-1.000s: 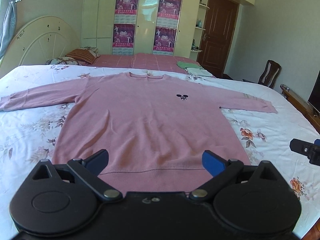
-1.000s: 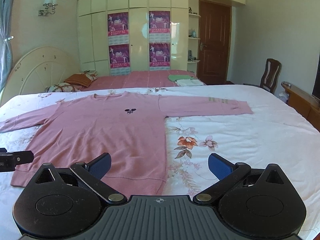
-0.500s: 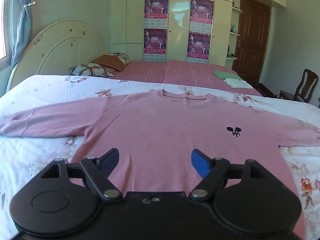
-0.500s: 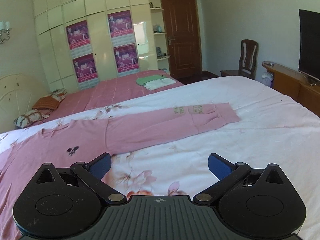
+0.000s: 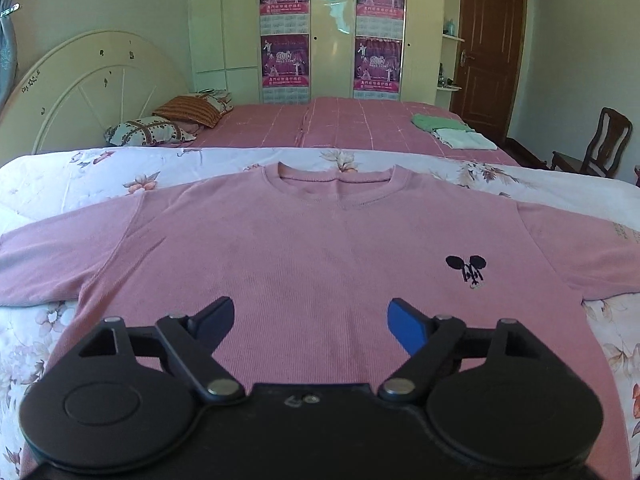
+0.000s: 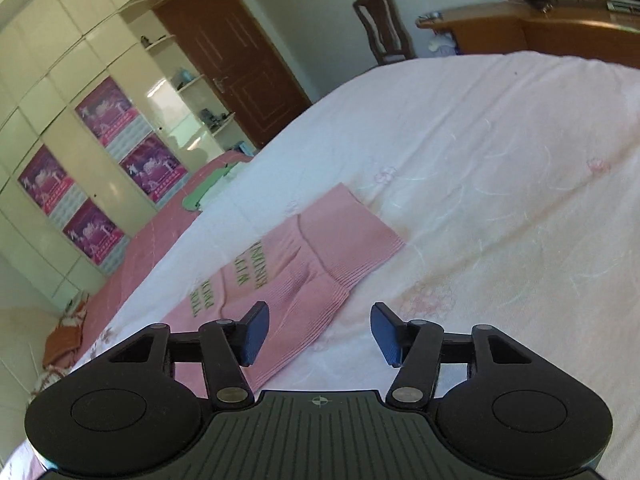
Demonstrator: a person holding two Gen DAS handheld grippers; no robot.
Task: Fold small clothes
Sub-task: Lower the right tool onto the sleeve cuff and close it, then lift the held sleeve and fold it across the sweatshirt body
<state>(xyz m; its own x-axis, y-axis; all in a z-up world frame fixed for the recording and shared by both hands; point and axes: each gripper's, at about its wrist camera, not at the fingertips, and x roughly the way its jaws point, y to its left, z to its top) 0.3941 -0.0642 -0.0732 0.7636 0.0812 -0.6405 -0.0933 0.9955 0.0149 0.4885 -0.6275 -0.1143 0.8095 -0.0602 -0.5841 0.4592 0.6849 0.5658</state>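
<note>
While the pink sweater [image 5: 304, 248] lies flat and unfolded on the bed [image 6: 500, 152], left gripper [image 5: 310, 322] hovers agape, empty; right gripper [image 6: 318, 334] (jaws just narrowing, nothing between) nears the sleeve cuff [image 6: 352, 248]. All folds remain.

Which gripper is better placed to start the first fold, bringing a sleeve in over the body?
Probably the right gripper: its jaws, just closing, hang empty at the sleeve cuff. The left gripper, open, hovers over mid-body of the sweater, away from either sleeve.
</note>
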